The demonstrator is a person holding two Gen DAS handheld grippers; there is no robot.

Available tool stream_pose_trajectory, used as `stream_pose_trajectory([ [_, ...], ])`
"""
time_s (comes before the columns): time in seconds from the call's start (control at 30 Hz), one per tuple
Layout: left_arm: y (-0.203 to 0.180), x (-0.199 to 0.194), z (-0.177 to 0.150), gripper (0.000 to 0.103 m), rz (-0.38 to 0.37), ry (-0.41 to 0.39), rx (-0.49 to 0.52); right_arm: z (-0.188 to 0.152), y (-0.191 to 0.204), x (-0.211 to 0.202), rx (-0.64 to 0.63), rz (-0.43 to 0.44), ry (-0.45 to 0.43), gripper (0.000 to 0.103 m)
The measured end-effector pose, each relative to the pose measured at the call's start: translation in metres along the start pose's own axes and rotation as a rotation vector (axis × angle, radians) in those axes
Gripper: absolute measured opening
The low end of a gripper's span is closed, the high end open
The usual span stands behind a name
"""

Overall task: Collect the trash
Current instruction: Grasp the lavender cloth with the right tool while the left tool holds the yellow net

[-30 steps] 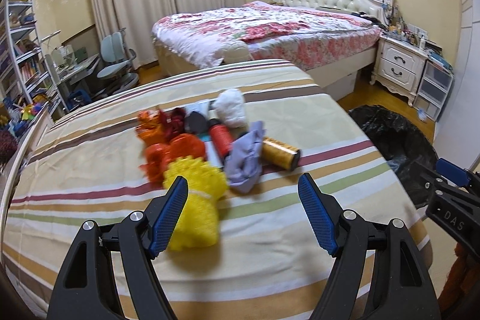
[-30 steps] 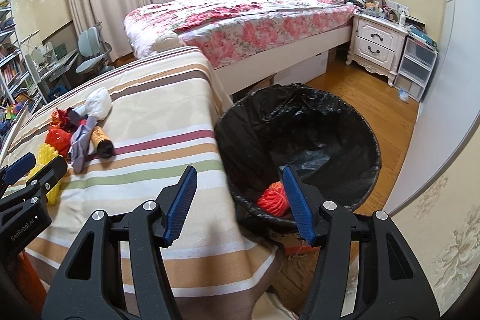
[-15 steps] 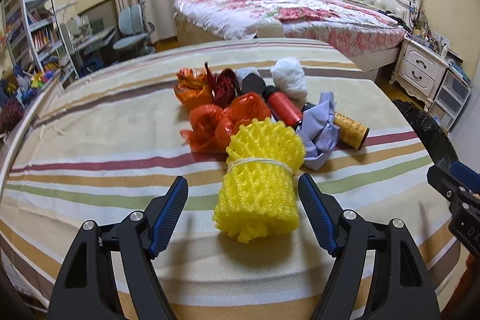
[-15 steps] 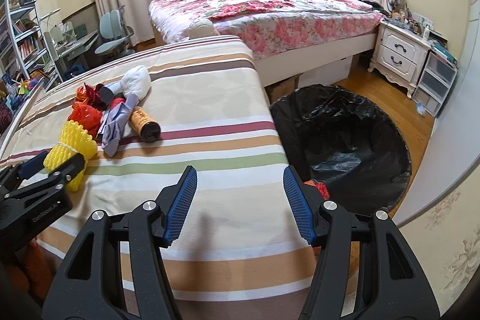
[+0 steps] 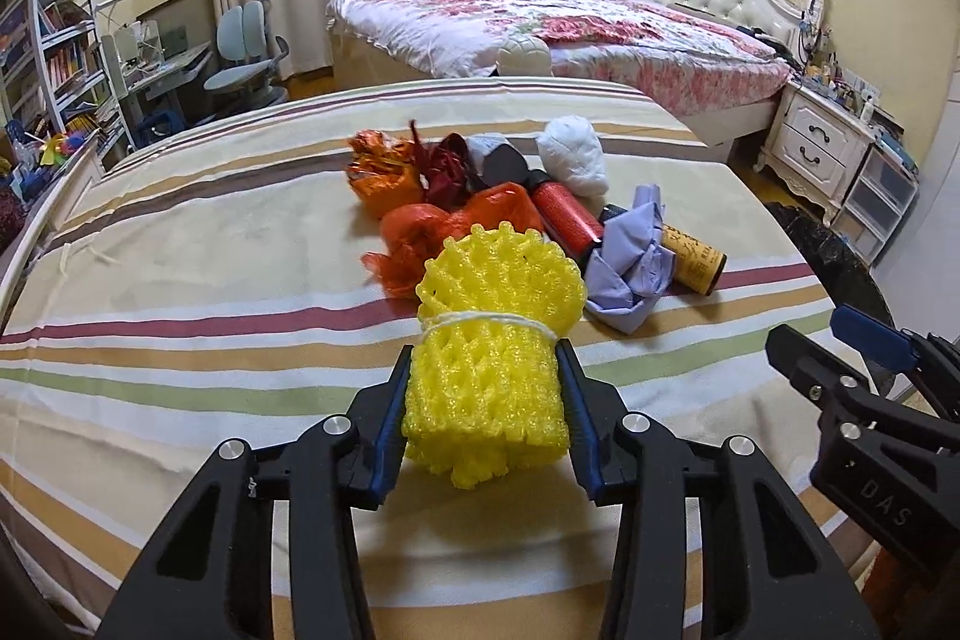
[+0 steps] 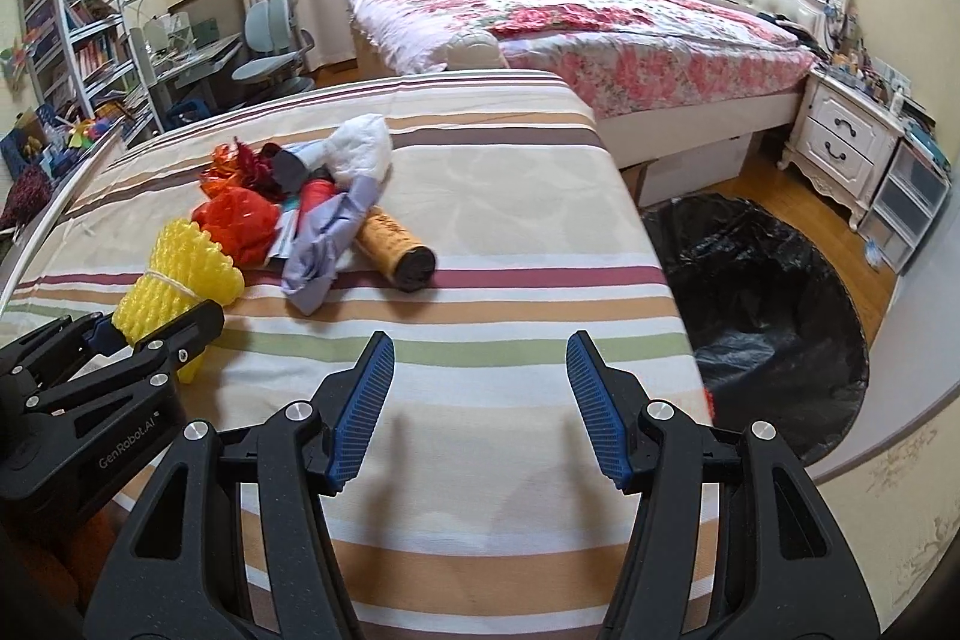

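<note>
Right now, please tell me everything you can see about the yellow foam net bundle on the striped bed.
The yellow foam net bundle is soft, open-mesh foam, rolled up and tied round its middle with white string. It lies on the striped bedcover, nearest of the trash pile. The left gripper has just closed on its near half, blue pads pressing both sides.

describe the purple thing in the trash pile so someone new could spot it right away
On the striped bedspread, find the trash pile near the middle. At its right side, a crumpled lilac cloth lies between the red spool and the gold tube. It is the only pale purple, soft folded piece there.
</note>
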State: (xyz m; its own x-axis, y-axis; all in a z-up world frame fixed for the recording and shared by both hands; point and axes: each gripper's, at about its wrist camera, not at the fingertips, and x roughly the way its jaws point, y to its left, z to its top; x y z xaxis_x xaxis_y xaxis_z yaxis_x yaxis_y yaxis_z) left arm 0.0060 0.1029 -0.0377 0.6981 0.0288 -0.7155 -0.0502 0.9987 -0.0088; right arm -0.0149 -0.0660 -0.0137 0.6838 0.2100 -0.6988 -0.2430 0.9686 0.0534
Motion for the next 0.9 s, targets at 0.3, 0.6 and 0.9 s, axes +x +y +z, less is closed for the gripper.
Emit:
stream_pose_trajectory([
  [0.3,0.048,-0.008,-0.002,0.045,0.093,-0.020,-0.066,0.010,0.034,0.008,-0.055,0.052,0.002,0.058],
  [0.6,0.087,-0.004,0.001,0.045,0.166,-0.027,-0.111,0.021,0.057,0.027,-0.082,0.089,0.038,0.054],
  [0.9,0.093,0.000,0.003,0.045,0.150,-0.023,-0.117,0.028,0.067,0.048,-0.081,0.093,0.091,0.036],
])
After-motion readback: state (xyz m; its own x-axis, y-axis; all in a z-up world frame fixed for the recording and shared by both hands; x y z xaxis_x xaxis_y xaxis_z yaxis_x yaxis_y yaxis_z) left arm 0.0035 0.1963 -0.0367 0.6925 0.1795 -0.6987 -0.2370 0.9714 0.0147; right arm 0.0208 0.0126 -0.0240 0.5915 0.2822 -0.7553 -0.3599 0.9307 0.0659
